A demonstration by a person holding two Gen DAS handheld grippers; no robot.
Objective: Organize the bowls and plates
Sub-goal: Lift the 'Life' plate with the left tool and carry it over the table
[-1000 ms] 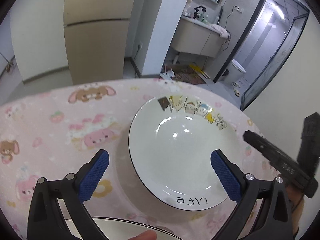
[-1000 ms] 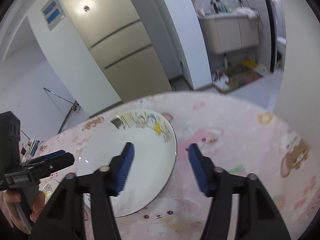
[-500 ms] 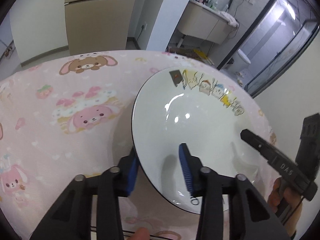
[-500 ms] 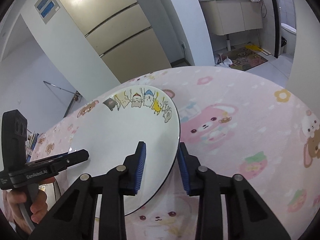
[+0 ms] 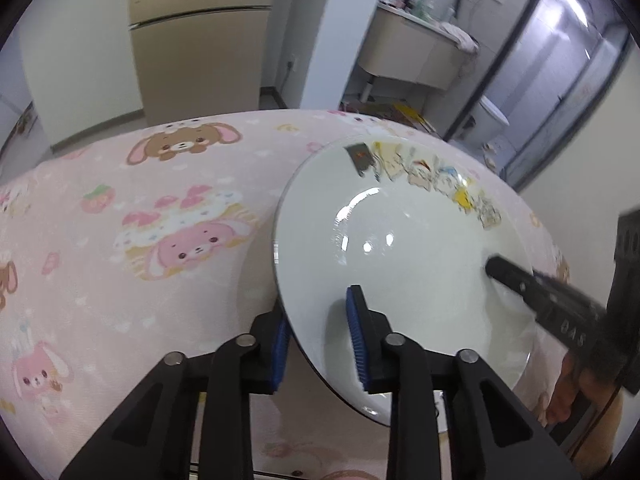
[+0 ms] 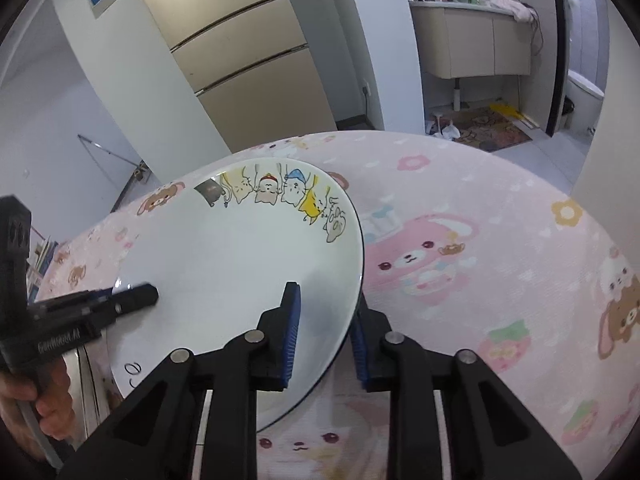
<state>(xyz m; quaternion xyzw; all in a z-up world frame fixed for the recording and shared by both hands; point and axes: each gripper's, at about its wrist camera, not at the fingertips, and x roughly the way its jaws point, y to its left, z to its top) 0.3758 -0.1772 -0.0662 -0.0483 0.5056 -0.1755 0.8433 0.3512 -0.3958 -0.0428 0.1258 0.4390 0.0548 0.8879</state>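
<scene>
Plate [image 5: 408, 248] on pink cloth [image 5: 140, 240], tilted. Left gripper [image 5: 320, 336] closing astride its left rim; right gripper [image 6: 324, 332] closing astride the right rim. Risk: glazed rim slips from shallow bites; uneven lift could drop it.

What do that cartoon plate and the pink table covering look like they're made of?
Plate: probably glazed ceramic; glossy white, sharp light glints, thin dark rim, printed cartoon animals. Tablecloth: apparently soft woven fabric; matte, no glare, printed bunnies and bears.

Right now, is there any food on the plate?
No, the plate is bare white inside, with only cartoon animals printed along its rim.
</scene>
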